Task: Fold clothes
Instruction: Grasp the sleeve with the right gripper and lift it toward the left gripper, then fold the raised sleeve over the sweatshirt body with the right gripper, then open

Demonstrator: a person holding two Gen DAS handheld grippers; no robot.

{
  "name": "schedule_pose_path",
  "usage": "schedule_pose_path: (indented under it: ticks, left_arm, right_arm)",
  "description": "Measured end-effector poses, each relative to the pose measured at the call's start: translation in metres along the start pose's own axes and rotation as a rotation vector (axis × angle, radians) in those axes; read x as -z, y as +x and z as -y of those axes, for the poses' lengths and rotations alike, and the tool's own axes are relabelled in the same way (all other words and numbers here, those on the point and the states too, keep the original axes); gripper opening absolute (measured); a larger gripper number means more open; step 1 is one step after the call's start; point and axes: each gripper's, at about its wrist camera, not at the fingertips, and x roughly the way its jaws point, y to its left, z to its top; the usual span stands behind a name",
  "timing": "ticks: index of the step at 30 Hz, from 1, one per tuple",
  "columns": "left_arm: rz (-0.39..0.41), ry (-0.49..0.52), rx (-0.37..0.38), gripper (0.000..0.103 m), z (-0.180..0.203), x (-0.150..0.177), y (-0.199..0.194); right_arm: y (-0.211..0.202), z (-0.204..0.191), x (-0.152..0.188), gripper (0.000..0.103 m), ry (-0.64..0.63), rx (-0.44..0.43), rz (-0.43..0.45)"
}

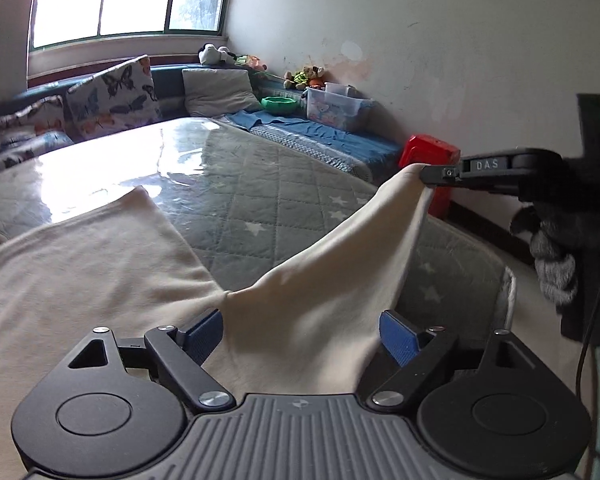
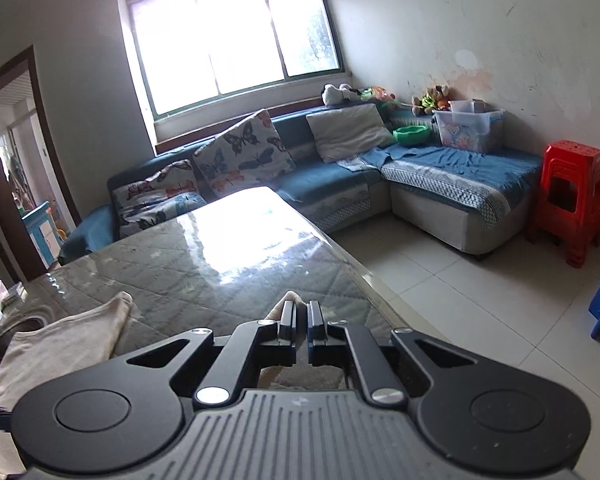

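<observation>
Right up close, the left hand-held gripper (image 1: 300,332) sits with its blue pads (image 1: 398,338) spread wide, and the cream garment (image 1: 100,280) bunches up between them without being pinched. That garment lies mostly flat on the counter (image 1: 260,184), spreading off to the left of this gripper, while one corner rises up and away to the right.

Follow that raised corner and there it is: the right hand-held gripper (image 1: 440,172) has it clamped, fingers pressed together on the cloth and holding it clear of the counter. From the right wrist view the same story shows, the right hand-held gripper (image 2: 300,320) squeezed narrow with a tuft of cream fabric poking out at the tips.

So the stretched edge runs from the left gripper's open mouth, up and to the right, to the held corner. The left gripper looks nearer the bulk of the cloth, and a pinch right where it sits would likely give two held points for folding across toward the flat part on the left.

Further back, a sofa (image 2: 340,184) with cushions lines the wall, and a red stool (image 2: 572,192) stands by it.
</observation>
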Motion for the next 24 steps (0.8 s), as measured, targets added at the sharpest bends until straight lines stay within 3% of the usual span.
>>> schedule_pose_path:
  ticks: [10,16,24]
  left_arm:
    - [-0.035,-0.036,0.003,0.094,-0.002,-0.001,0.019]
    - [0.013,-0.051,0.006,0.095,-0.012,0.006,-0.019]
    - [0.072,-0.081,-0.105,0.096,-0.044,0.039,-0.085]
  right_arm:
    - [-0.013,-0.003,-0.008,0.004,0.003,-0.042,0.022]
    - [-0.033,-0.017,-0.021,0.004,-0.03,-0.079,0.047]
    - [-0.063,-0.082,-0.043,0.004,-0.175,-0.185,0.075]
